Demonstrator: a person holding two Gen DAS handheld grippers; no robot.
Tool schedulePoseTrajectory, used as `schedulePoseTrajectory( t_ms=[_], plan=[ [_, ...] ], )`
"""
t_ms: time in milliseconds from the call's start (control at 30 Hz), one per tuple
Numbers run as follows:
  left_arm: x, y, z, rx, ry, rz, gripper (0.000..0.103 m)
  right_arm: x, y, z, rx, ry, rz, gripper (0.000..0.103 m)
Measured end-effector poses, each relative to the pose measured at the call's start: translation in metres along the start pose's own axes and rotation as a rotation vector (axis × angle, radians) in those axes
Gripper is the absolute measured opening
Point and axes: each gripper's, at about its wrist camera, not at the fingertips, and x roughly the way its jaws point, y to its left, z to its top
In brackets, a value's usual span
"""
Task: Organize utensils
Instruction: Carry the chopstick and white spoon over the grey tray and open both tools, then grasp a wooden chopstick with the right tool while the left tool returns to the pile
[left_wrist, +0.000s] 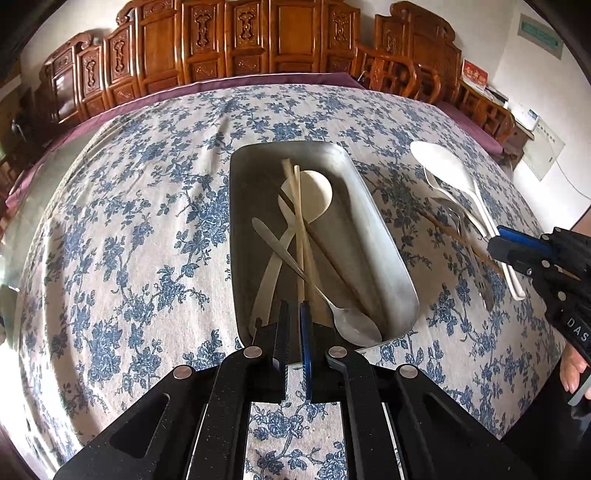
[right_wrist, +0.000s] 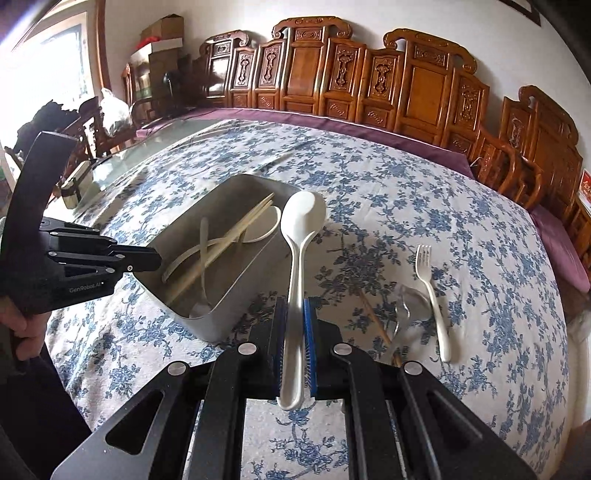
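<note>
A steel tray (left_wrist: 384, 258) (right_wrist: 221, 317) sits mid-table holding a white ladle (left_wrist: 314, 192), chopsticks (left_wrist: 299, 229) (right_wrist: 236, 232) and a metal spoon (left_wrist: 351, 321). My left gripper (left_wrist: 293, 314) hovers at the tray's near end, jaws nearly together with nothing between them. My right gripper (right_wrist: 294, 314) (left_wrist: 498, 243) is shut on the handle of a white rice spoon (right_wrist: 301, 229) (left_wrist: 443, 162), lifted beside the tray's right side. On the cloth lie a white fork (right_wrist: 434, 295), a metal spoon (right_wrist: 402, 306) and a wooden chopstick (right_wrist: 376, 321).
The table has a blue floral cloth (left_wrist: 129, 221). Carved wooden chairs (right_wrist: 406, 85) line the far edge. A small tin (right_wrist: 75, 184) sits on bare glass at the far left.
</note>
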Motion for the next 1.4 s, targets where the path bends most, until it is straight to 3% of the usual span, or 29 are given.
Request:
schedulePoseTrajectory(
  t_ms=[233,400,967,1067,1400],
  plan=[
    [-0.010,0.011,0.004,-0.046,-0.038,0.002,0.005,0.005,0.011,0.008,0.002,0.001,0.031,0.011],
    [-0.017,0.026,0.007,-0.089,-0.068,0.018,0.015,0.018,0.027,0.020,0.002,0.002,0.070,0.011],
    [-0.022,0.042,0.011,-0.116,-0.092,0.065,0.017,0.102,0.053,0.045,0.082,0.078,0.192,0.015],
    [-0.022,0.041,0.011,-0.114,-0.094,0.063,0.017,0.095,0.052,0.040,0.068,0.043,0.219,0.023],
    [-0.025,0.025,0.012,-0.094,-0.110,0.043,0.025,0.031,0.012,0.025,0.037,-0.049,0.185,0.023]
  ],
)
